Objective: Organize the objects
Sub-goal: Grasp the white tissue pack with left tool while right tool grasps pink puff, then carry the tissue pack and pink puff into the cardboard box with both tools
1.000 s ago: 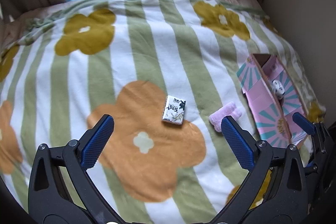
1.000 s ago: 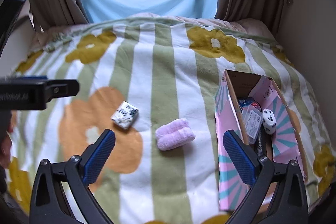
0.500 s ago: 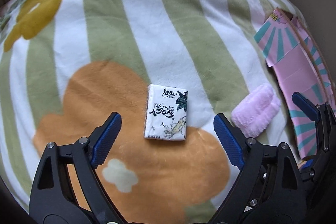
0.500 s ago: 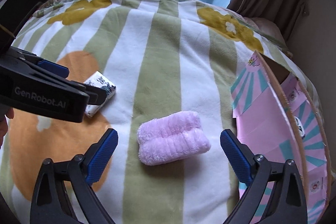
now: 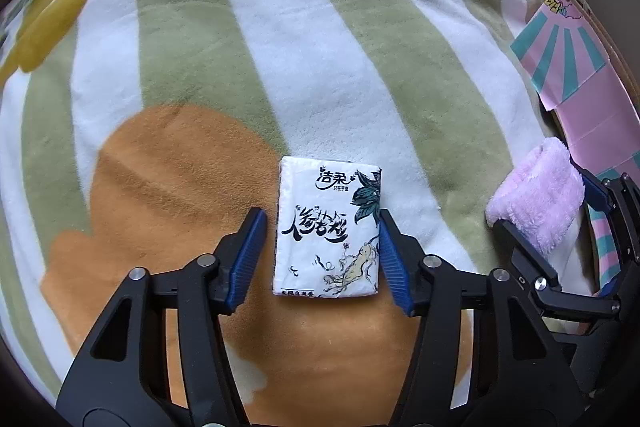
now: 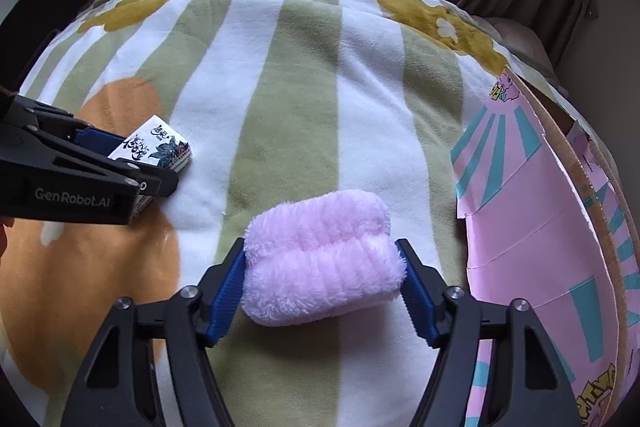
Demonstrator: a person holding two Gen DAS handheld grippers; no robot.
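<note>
Tissue packet (image 5: 328, 227) and pink fluffy cloth (image 6: 320, 259) lie on the blanket (image 5: 280, 47). Our left gripper (image 5: 320, 251) and right gripper (image 6: 320, 287) are closing around them, the left pads not quite pinching. Next we lift both toward the pink box (image 6: 532, 227).

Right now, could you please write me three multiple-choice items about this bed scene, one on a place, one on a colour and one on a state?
1. Where does the tissue pack lie?
A. inside the box
B. on the blanket's orange flower
C. on the pink cloth

2. What colour is the fluffy cloth?
A. pink
B. yellow
C. blue

3. How does the fluffy cloth stand to the right gripper?
A. hanging above it
B. far outside its fingers
C. between its fingers, on the blanket

Answers: 1 B, the pack lies partly on the orange flower; 2 A, its pile is pale pink; 3 C, the closing jaws flank it where it lies.
</note>
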